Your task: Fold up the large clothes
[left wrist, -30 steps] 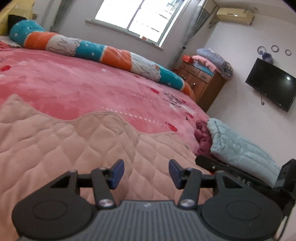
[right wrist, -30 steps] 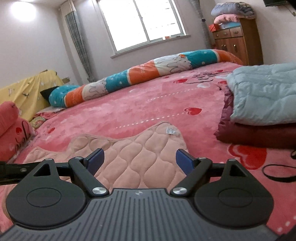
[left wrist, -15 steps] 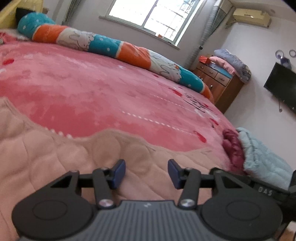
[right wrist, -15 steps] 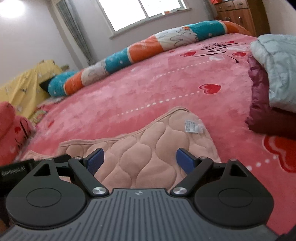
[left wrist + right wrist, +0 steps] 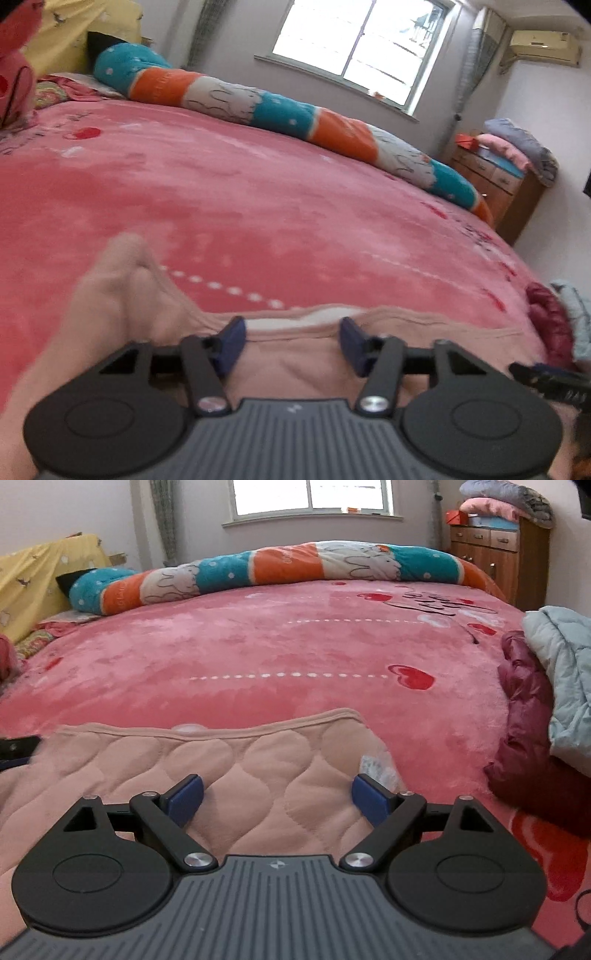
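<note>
At the far left of the bed, the quilted pink garment (image 5: 303,362) lies flat on the red blanket (image 5: 258,206), with one corner (image 5: 122,280) bunched up and rising off the surface. The left gripper (image 5: 289,341) hovers low over the garment's far hem, its jaws apart with nothing between them, the hem line running just ahead of the blue pads. Further right, the right gripper (image 5: 277,798) sits above the same garment's quilted surface, its jaws also spread wide and empty, with the white care label (image 5: 376,768) just beside the right-hand pad. Judging from how the cloth lies, the folding looks barely begun or between folds: the garment is spread out in what seems a single layer, no edge is held, and every remaining fold is still to be made. The hem (image 5: 207,733) nearest the grippers is straight and exposed, which should make pinching it easy. Beyond it a broad stretch of bare blanket reaches to the striped bolster (image 5: 258,572), giving plenty of room to carry the cloth forward. To the right the room is tighter: a stack of folded jackets (image 5: 532,716) sits near the garment's right edge and could be brushed by a wide sideways swing.
</note>
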Demonstrator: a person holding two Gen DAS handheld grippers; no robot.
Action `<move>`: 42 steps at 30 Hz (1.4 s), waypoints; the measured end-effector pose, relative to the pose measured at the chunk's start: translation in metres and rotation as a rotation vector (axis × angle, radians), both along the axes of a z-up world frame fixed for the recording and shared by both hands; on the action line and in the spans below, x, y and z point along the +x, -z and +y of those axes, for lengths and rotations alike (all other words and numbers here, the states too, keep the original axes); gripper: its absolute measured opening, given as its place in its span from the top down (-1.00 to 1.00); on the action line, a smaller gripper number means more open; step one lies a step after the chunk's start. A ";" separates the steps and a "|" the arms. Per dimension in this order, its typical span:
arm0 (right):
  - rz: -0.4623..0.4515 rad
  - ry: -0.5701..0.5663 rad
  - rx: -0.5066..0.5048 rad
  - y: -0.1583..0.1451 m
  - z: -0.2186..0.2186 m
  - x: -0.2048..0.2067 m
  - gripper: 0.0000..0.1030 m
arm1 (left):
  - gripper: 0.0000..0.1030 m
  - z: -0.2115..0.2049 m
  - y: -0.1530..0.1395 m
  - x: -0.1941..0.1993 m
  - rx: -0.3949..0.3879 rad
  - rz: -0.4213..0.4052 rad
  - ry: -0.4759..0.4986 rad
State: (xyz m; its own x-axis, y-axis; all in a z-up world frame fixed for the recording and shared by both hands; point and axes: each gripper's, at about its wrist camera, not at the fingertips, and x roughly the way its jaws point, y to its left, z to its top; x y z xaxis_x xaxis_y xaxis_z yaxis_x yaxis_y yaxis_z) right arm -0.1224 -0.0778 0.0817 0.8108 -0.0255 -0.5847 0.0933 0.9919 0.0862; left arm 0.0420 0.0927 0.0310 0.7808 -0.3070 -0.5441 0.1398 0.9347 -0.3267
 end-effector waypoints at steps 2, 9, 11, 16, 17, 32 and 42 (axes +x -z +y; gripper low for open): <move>0.019 0.032 0.044 0.003 -0.014 0.004 -1.00 | 0.23 0.010 0.006 -0.002 -0.013 -0.005 -0.018; 0.012 0.044 0.065 0.007 -0.017 0.005 -1.00 | 0.37 0.026 0.017 0.003 -0.103 0.002 -0.039; 0.009 0.047 0.060 0.009 -0.019 0.006 -1.00 | 0.37 0.026 0.018 0.004 -0.100 0.001 -0.037; -0.003 0.051 0.026 0.013 -0.014 0.015 -1.00 | 0.37 0.030 0.025 0.010 -0.141 0.020 -0.034; -0.010 0.053 0.022 0.013 -0.014 0.015 -1.00 | 0.38 0.030 0.025 0.011 -0.141 0.024 -0.033; -0.105 0.125 0.178 -0.024 -0.038 -0.043 -1.00 | -0.55 -0.009 -0.039 -0.044 -0.080 -0.094 -0.010; -0.049 0.134 0.043 -0.031 -0.034 -0.091 -1.00 | -0.64 -0.090 -0.038 -0.103 0.116 -0.098 0.104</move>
State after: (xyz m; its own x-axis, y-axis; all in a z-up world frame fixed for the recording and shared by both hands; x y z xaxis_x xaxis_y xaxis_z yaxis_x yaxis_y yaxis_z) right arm -0.2131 -0.1122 0.1125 0.8292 -0.1106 -0.5478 0.2189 0.9662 0.1362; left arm -0.0608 0.0025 0.0688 0.7994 -0.3282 -0.5032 0.2635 0.9443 -0.1972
